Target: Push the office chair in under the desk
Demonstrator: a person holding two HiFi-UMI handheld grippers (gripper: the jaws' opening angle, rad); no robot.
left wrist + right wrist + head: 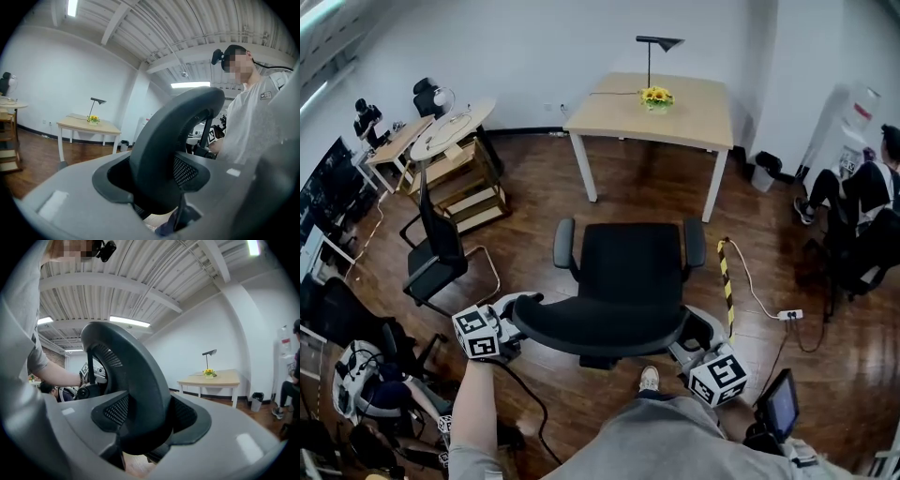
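A black office chair (628, 267) stands on the wood floor and faces a light wooden desk (694, 117) farther off, with open floor between them. A floor-length gap separates chair and desk. My left gripper (517, 323) clamps the left edge of the chair's backrest (600, 330). My right gripper (692, 339) clamps the right edge. In the left gripper view the curved backrest (173, 136) fills the space between the jaws of the left gripper (154, 187). In the right gripper view the backrest (136, 380) sits likewise in the right gripper (145, 427). A small yellow flower pot (655, 97) and a black lamp (659, 43) stand on the desk.
A second black chair (436, 253) stands to the left beside a wooden shelf (467, 183) and a round table (450, 129). A yellow-black cable cover (727, 281) and power strip (789, 315) lie on the floor at right. A seated person (862, 202) and a bin (764, 171) are at far right.
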